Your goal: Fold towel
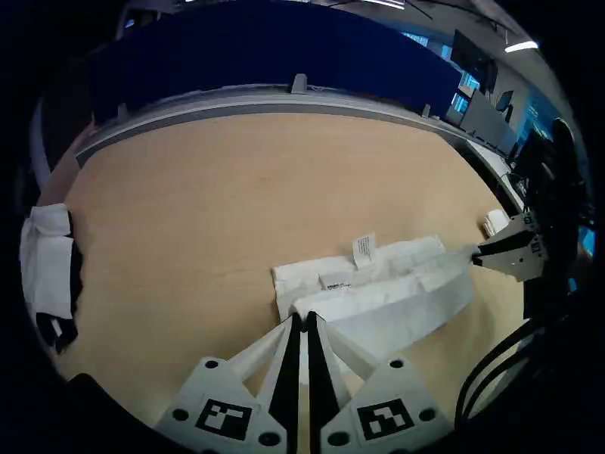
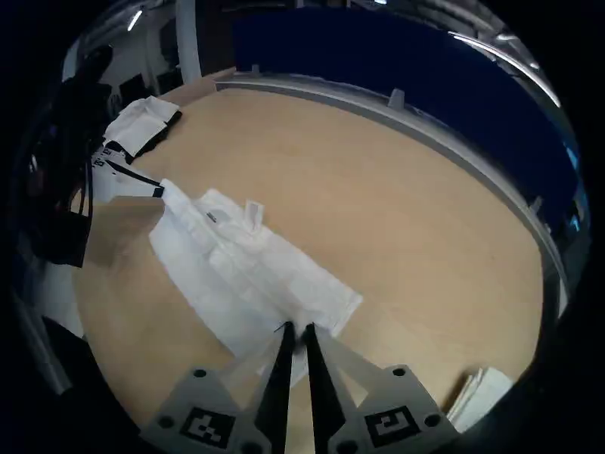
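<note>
**Two claws, one towel, held end to end**

Our left claw (image 1: 306, 316) has its fingers pressed together on one end of the towel (image 1: 393, 291), with white cloth showing in the slit between them. Our right claw (image 2: 296, 328) is closed the same way on the opposite end. In the left gripper view we see it at the far right, its tips nipping the towel's corner. Each claw bears two square black-and-white markers (image 1: 224, 418).

We count one towel. It is white, long and narrow, in doubled layers, and lies across the worktop (image 1: 227, 181) between the two claws. It carries two tags: a tall tag (image 1: 364, 249) sticking up from its far edge, and a flat tag (image 1: 333, 282) lying on the cloth just beside it. The print on both is too small for us to read.

Farther out we count one cloth pile (image 1: 45, 265), white over something dark, at the worktop's left edge and well apart from the towel. One small white stack (image 1: 495, 221) sits near the right edge, just beyond the right claw. Black cables (image 1: 491, 363) loop below that claw.

The worktop's far edge runs along a grey rim under a blue partition (image 1: 265, 53). Between the towel and that rim we have a wide stretch of bare wood, and the towel itself lies toward the near side.
</note>
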Demonstrator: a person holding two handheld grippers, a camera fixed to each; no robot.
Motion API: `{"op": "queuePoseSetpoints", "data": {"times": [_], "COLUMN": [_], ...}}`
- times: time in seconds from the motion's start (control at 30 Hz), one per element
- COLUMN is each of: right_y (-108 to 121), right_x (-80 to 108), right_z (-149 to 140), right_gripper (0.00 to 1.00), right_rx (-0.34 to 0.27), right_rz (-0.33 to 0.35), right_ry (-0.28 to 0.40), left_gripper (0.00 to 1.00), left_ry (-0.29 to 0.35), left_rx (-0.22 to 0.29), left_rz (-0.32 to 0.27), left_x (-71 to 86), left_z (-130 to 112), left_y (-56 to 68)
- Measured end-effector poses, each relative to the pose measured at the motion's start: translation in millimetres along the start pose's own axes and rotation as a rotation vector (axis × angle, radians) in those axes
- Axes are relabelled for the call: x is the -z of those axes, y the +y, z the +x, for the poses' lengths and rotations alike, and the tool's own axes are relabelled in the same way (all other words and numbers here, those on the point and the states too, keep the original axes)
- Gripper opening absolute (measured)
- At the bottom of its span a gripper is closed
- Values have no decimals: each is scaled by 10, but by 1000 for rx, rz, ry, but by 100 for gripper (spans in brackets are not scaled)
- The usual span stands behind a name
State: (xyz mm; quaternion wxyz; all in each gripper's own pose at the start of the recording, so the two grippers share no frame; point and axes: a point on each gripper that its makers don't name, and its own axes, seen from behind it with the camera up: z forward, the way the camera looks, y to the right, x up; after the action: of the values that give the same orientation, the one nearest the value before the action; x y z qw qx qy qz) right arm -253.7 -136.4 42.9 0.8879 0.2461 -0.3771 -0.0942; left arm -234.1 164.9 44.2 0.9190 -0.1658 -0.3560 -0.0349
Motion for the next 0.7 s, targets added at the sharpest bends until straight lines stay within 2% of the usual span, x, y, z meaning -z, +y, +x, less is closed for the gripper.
{"op": "queuePoseSetpoints", "data": {"times": [0.2,0.47,0.7], "right_y": [51,109,234], "right_x": [-167,-348,-417], "right_z": [-37,-77,-46], "right_gripper": [18,43,57], "right_rx": [-2,-15,-14], "right_rz": [-28,-67,-115], "right_ry": [0,-1,0], "left_gripper": [7,8,18], "left_ry": [10,4,7], "left_rx": [14,10,-19], "left_rz": [5,14,35], "left_x": [-166,-322,-381], "left_z": [2,-34,5], "left_y": [-61,-136,-223]}}
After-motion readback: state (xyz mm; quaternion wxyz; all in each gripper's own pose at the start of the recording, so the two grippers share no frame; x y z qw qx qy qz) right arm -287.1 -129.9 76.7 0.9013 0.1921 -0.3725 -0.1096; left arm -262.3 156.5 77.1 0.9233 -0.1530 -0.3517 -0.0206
